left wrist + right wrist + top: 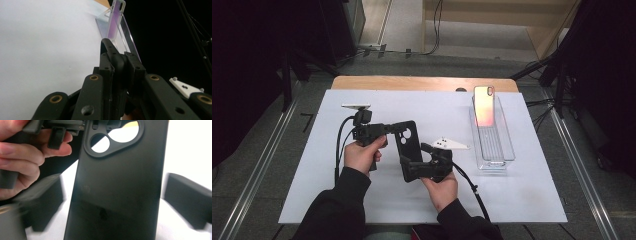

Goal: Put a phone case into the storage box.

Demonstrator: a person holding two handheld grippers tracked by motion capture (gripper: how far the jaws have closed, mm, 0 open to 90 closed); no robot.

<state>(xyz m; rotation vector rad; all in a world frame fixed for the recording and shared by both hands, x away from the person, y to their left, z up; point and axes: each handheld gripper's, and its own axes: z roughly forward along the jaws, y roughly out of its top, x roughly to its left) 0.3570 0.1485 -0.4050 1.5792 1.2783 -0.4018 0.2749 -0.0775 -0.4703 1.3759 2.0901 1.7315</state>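
Two phone cases in sight: one black case (406,142) held above the white table sheet (332,185), clamped at its top edge by the left gripper (388,129); one pink case (484,105) leaning in a clear tray (507,150). Right gripper (417,164) spread wide around the black case's lower end.

High view: it looks forward and down over my table (362,200) from above my side, far enough to take in the whole white sheet; my forearms enter at the bottom edge.
Left gripper view: it rides on my left gripper (120,65), very near, facing along its jaws toward the clear tray (102,20) at top centre.
Right gripper view: it rides on my right gripper (110,205), extremely close, facing the black phone case (117,182) at frame centre.
Shared: all three see the black phone case (406,145); high and left views share the clear tray (507,150).
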